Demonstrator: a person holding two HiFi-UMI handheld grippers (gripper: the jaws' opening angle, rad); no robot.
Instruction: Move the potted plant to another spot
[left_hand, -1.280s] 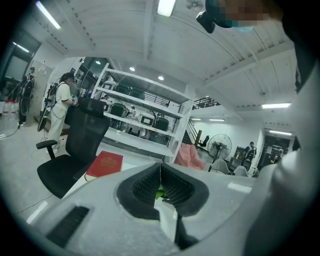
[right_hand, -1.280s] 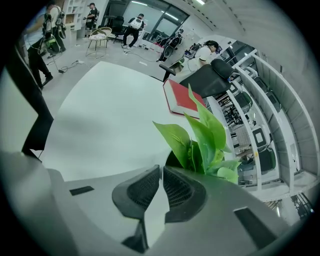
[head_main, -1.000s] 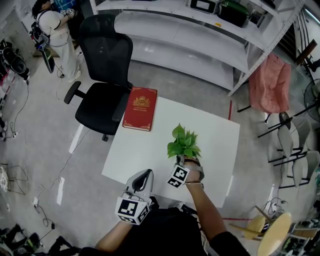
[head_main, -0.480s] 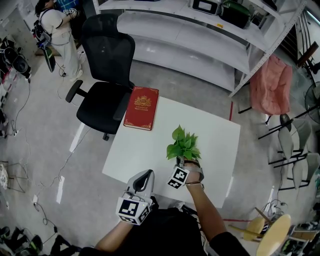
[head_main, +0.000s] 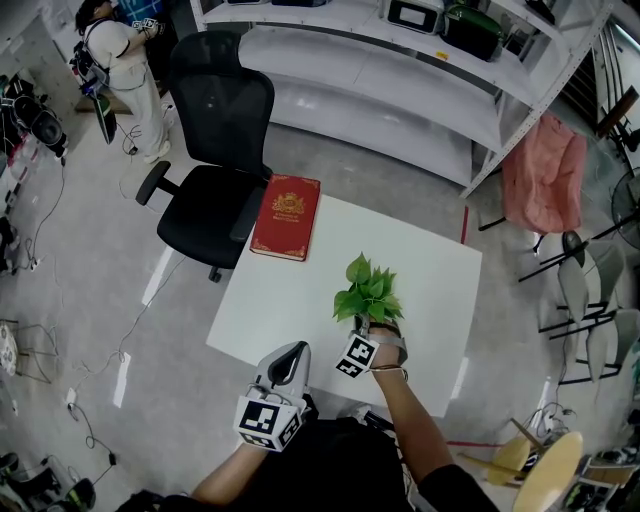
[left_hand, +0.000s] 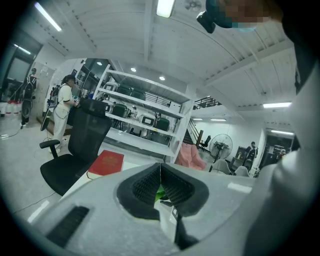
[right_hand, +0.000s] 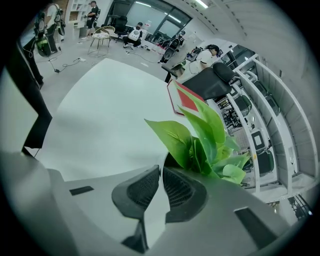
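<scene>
The potted plant (head_main: 368, 292) with bright green leaves stands on the white table (head_main: 290, 300), right of its middle and toward the near edge. My right gripper (head_main: 375, 330) is against the pot's near side. In the right gripper view the jaws (right_hand: 161, 172) are pressed together on the pot's dark rim, with the leaves (right_hand: 205, 135) rising just beyond them. My left gripper (head_main: 290, 352) hovers at the table's near edge, left of the plant. It is shut with nothing in it (left_hand: 160, 167).
A red book (head_main: 285, 216) lies at the table's far left corner. A black office chair (head_main: 215, 150) stands beyond it. White shelving (head_main: 400, 60) runs along the back, a pink-draped chair (head_main: 540, 170) is at the right, and a person (head_main: 125, 60) stands far left.
</scene>
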